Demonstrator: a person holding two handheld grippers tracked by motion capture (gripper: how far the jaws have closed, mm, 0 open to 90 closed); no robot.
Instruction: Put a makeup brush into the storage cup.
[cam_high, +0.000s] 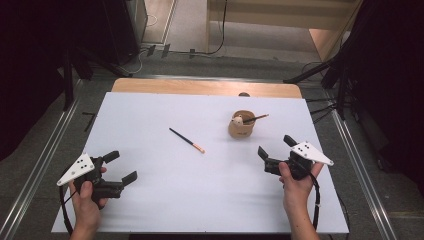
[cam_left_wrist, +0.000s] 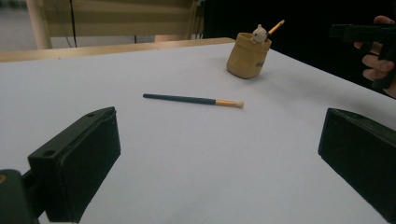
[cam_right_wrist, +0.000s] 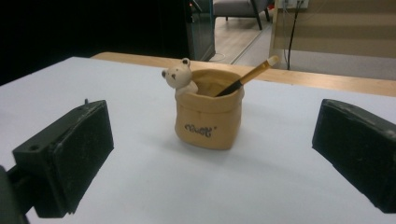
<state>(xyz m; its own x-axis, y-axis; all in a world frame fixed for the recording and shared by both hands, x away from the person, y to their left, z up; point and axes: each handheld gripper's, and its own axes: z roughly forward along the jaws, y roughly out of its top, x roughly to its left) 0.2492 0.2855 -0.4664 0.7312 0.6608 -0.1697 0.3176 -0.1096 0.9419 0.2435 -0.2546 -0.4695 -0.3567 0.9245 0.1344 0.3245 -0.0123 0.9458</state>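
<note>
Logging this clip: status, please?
Both grippers open, empty: left, right. One brush loose on table, another in bear pot. Path clear.

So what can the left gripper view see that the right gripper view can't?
Left gripper view: a brush lying loose on the white table, plus the other hand farther off, holding its gripper. Right gripper view: the writing on the front of the pot. Both: the tan pot with a little bear on its rim and a second brush leaning inside.
</note>
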